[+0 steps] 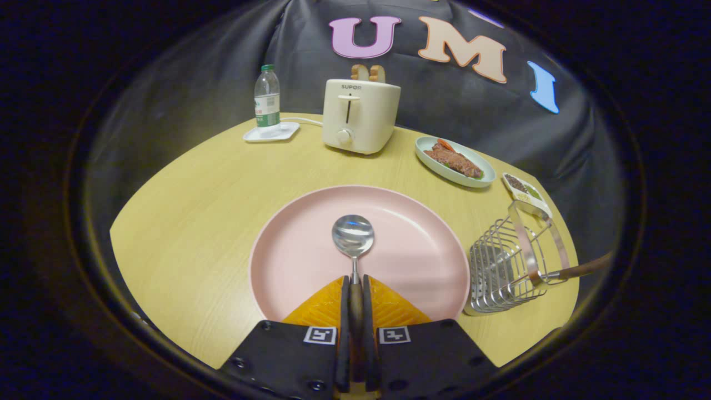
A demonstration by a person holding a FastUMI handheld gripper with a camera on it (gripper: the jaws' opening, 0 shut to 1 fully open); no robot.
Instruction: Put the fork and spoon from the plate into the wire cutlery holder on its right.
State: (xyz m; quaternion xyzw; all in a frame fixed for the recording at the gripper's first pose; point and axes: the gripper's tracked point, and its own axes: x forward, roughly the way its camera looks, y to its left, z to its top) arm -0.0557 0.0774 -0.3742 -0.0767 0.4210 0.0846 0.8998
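— Over the round pink plate (pixel 289 261), what is the gripper (pixel 356 283) doing?

— Its fingers are closed on the dark handle of the shiny steel spoon (pixel 353 235), bowl pointing ahead above the plate. Gripping the handle end leaves the bowl free, probably so it can drop into the holder first.

— And the holder?

— That silver wire cutlery holder (pixel 502 266) stands just right of the plate on the pale wooden table (pixel 183 222). A brown-handled utensil (pixel 577 270), likely the fork, already leans out of it.

— So the spoon is what remains?

— I'd judge so.
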